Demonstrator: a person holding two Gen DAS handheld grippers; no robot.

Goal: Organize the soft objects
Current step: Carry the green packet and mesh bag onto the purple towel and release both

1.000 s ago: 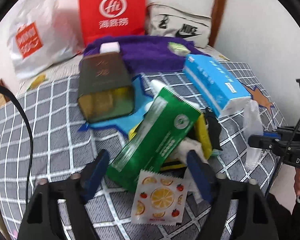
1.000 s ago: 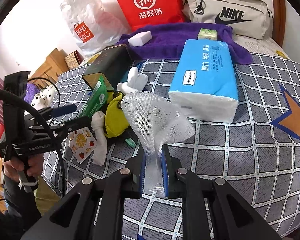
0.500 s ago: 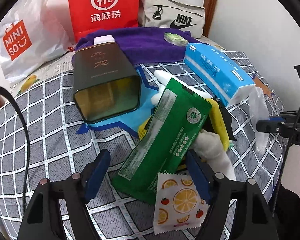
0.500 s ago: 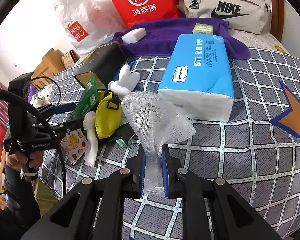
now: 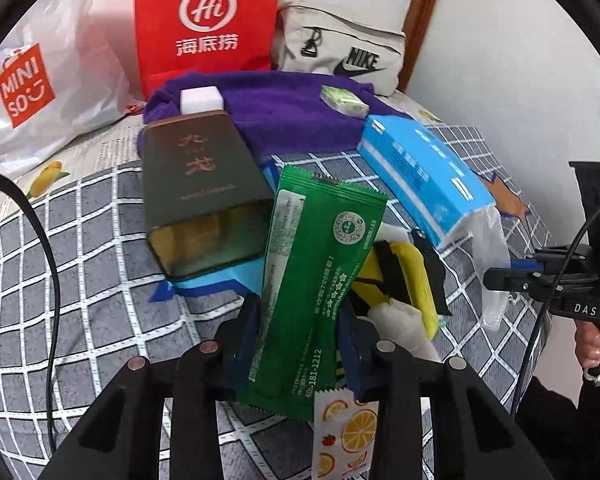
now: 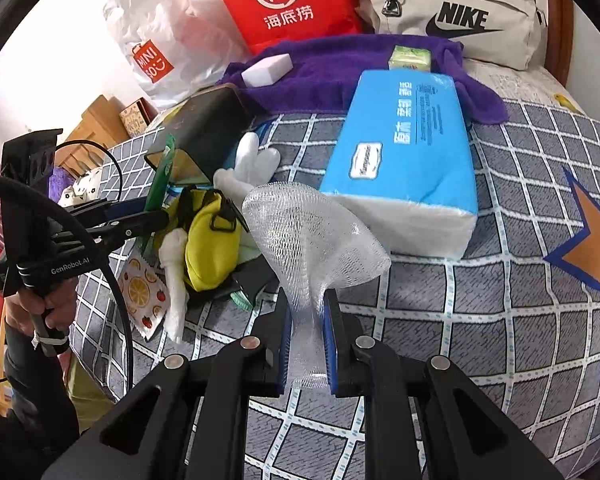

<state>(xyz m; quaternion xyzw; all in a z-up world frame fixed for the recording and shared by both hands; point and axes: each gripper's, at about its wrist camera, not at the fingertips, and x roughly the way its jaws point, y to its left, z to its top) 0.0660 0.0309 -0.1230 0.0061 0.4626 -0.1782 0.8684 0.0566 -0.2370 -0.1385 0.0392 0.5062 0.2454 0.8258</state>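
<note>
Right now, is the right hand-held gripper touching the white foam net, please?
Touching. The right wrist view shows the right hand-held gripper with both blue pads pinching the white foam net flat.

Glossy green plastic sachet (image 5: 320,280), white foam net sleeve (image 6: 312,240), purple terry towel (image 6: 340,68), matt checked quilt (image 6: 500,320)
</note>
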